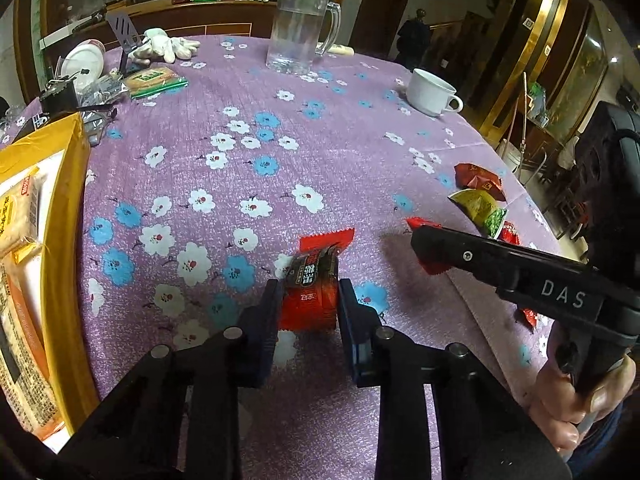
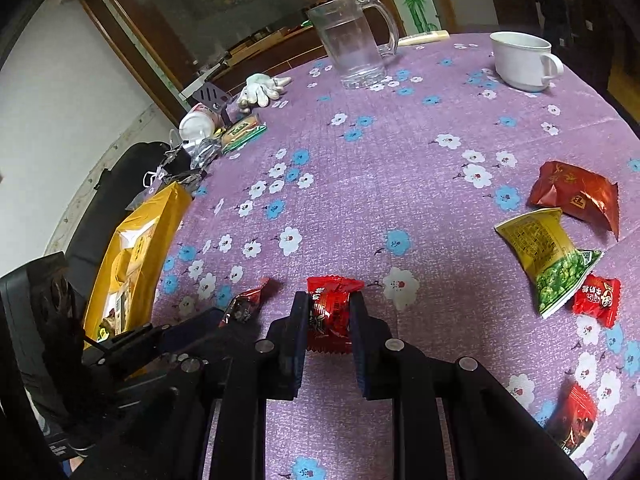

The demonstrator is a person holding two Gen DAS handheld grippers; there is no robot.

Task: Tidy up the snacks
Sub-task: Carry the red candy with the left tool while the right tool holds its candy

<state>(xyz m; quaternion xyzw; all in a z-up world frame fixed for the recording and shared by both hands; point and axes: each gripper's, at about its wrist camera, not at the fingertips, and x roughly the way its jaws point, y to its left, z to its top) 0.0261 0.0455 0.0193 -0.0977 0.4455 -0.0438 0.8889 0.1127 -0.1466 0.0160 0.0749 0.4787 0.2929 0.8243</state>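
A red-and-black snack packet (image 1: 312, 280) sits low in the centre of the left wrist view, pinched between the fingers of the left gripper (image 1: 309, 300). The right gripper (image 2: 330, 316) is likewise clenched on a red candy packet (image 2: 330, 312), low in the centre of its own view. At the lower left of that view the left gripper's packet shows again, just beside it. Both packets hang close over a purple tablecloth (image 1: 340, 152) printed with white and blue flowers. Loose snacks lie at the right edge: a dark red pouch (image 2: 576, 194), a yellow-green pea packet (image 2: 548, 258) and a small red packet (image 2: 598, 300). A yellow box (image 1: 68, 200) holding snacks fills the left edge. Toward the top stand a glass mug (image 1: 300, 32) and a white cup (image 1: 432, 92); white gloves (image 1: 168, 44) lie upper left. Behind is dark wooden furniture, dimly lit.
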